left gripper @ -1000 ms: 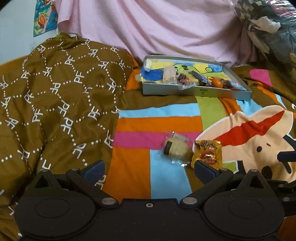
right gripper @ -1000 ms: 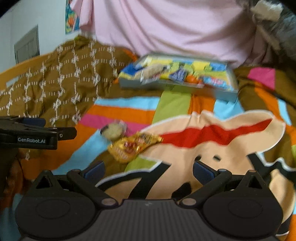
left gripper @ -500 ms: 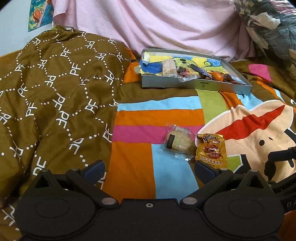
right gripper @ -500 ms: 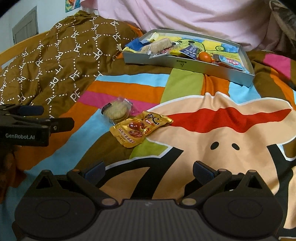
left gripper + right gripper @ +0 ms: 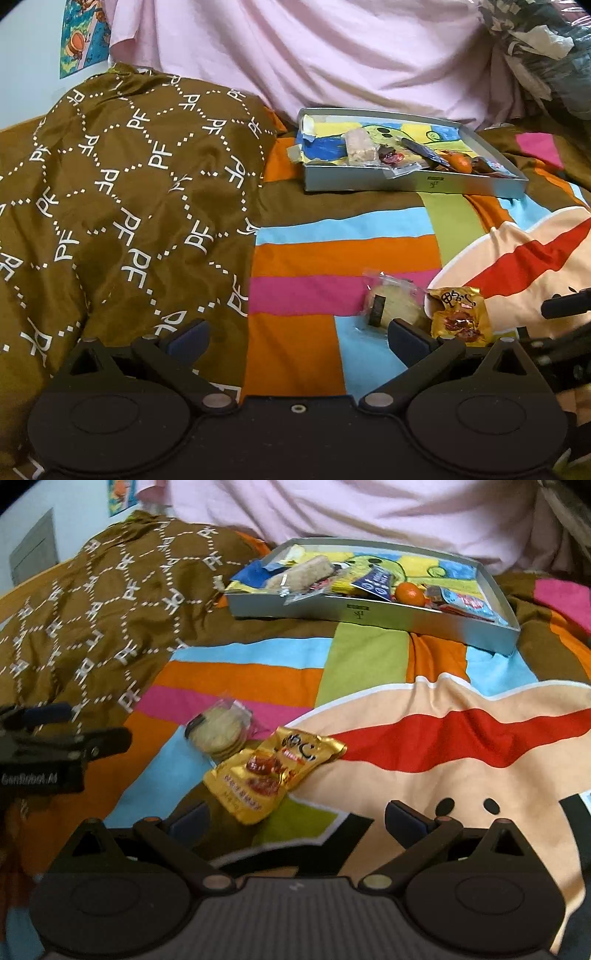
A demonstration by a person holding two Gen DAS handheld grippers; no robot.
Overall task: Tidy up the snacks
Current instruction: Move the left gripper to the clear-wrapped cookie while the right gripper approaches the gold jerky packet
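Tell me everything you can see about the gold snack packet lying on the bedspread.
The gold snack packet is a glossy foil-looking pouch, crinkled, with dark characters near one end and a reddish-brown food picture in the middle. It looks sealed. It lies flat on the colourful bedspread, slanted in the right wrist view, well short of the grey tray. One end sits right against the clear-wrapped round cookie; whether they overlap is unclear. Neither tool holds it: the right tool is open just before it.
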